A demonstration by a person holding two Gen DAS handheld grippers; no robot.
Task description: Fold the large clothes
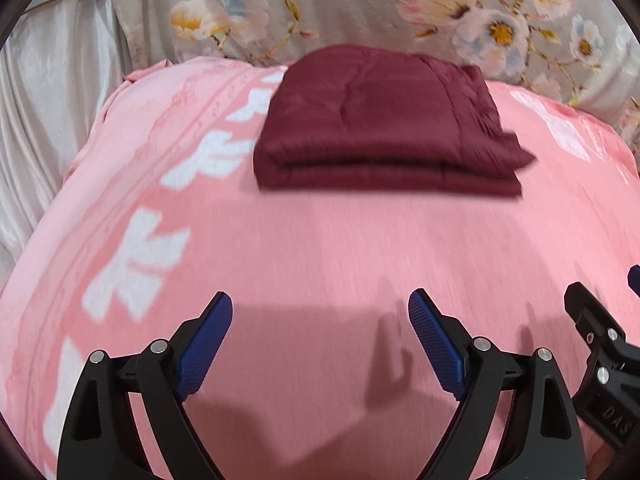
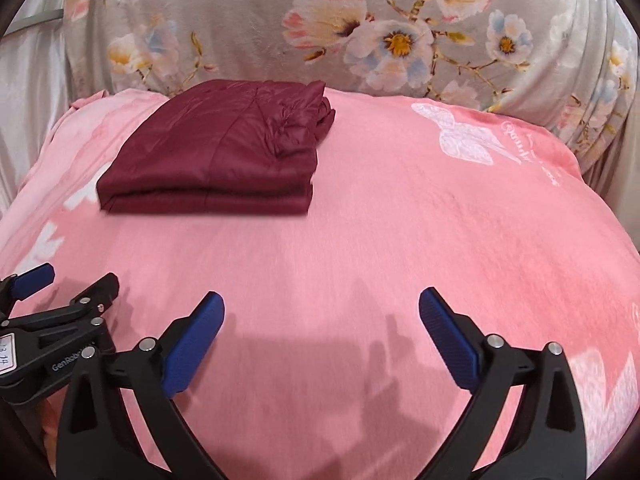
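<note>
Toward the far left of the bed, a pale satin curtain hangs beside a grey floral plush cover that runs across the far side. Near it lies the pink fleece blanket with white bow prints, spread wide over the bed. On its far half rests the dark maroon quilted garment, folded into a flat stacked rectangle: its near edge is a neat double fold, and its right end is gathered and rumpled.

At the near edge, the left gripper hangs with its blue-padded jaws spread wide and nothing between them. Just to its right, the right gripper also stands wide apart and empty, well short of the garment.

Judging by its sheen and puffed seams, the garment looks light, soft and somewhat slippery, so the layers could slide apart if lifted from one corner. A hold on the near folded edge, one gripper toward each end and pinching all layers together, seems safest. Bare blanket lies open on the near side and to the right; the far floral cover crowds that edge.
</note>
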